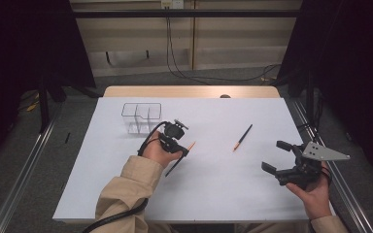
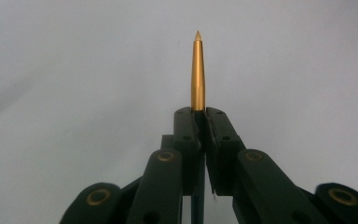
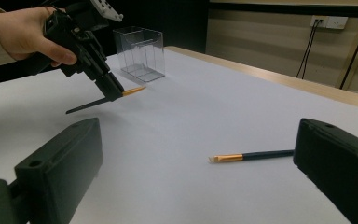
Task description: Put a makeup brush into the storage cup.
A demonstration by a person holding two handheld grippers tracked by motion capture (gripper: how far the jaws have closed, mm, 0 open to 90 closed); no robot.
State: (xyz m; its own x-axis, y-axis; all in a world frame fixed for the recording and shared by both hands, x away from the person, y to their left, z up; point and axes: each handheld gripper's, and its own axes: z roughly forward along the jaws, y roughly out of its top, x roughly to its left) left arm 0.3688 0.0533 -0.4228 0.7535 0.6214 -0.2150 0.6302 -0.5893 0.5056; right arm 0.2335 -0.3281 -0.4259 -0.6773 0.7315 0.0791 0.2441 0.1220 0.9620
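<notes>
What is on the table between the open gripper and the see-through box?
In the high view, a second brush lies on the white table between the right gripper and the clear box.

Clear glossy plastic organizer (image 1: 141,116), matt white tabletop (image 1: 213,194), shiny gold metal ferrule on the held brush (image 2: 197,70), matt black plastic left gripper (image 2: 199,116).

Soft, even light falls on the white table (image 1: 223,194); the surrounding room stays dim. Shadows are faint. The left gripper view is hazy, its background featureless; near jaws blur slightly.
</notes>
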